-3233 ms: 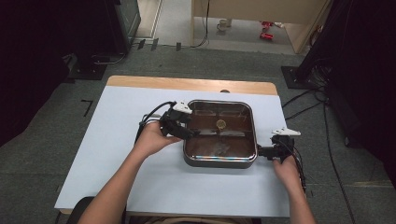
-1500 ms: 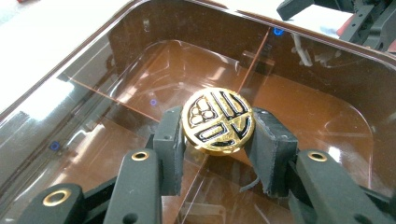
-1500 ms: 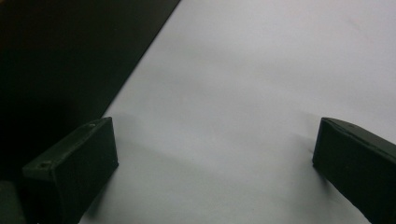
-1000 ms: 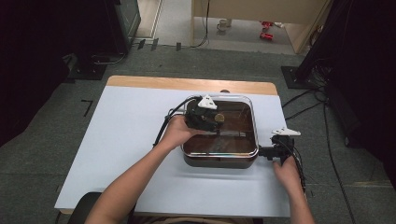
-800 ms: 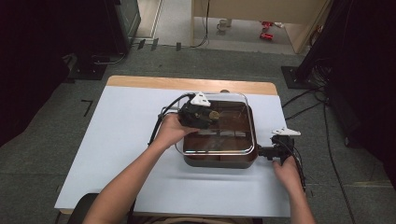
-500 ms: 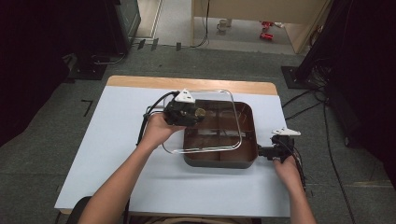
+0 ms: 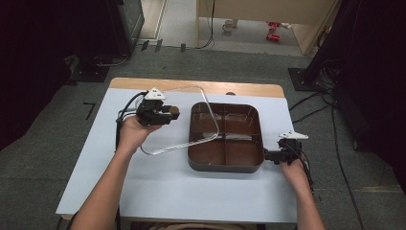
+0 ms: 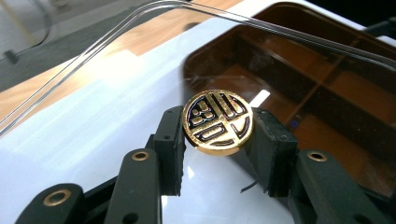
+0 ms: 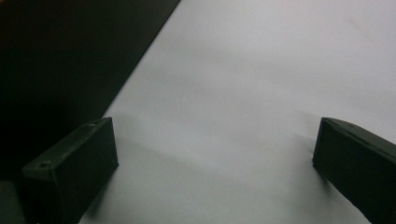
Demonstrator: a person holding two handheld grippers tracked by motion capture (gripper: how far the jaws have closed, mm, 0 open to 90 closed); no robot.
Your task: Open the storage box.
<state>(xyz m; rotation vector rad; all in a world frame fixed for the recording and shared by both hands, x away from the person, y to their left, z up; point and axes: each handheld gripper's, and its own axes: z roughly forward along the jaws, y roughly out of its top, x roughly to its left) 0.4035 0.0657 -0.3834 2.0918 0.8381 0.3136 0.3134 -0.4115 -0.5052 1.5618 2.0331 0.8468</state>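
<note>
One lid: clear, square glass lid (image 7: 179,120), stiff, slippery, likely fragile; hangs over table's (image 7: 95,177) left half.
Hold: left gripper (image 8: 217,135) clamps its round gold knob (image 8: 217,122).
Right gripper (image 9: 210,163): jaws wide, empty, beside brown divided pan (image 7: 227,136).

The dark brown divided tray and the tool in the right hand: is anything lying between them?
Nothing lies loose there. In the high view the right tool reaches the dark brown divided tray's right rim, with bare white table around them.

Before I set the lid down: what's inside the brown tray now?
The brown tray shows dividers forming four compartments, apparently empty. The clear lid, held by its gold knob in the left gripper, overlaps the tray's left side; glare there hides detail.
</note>
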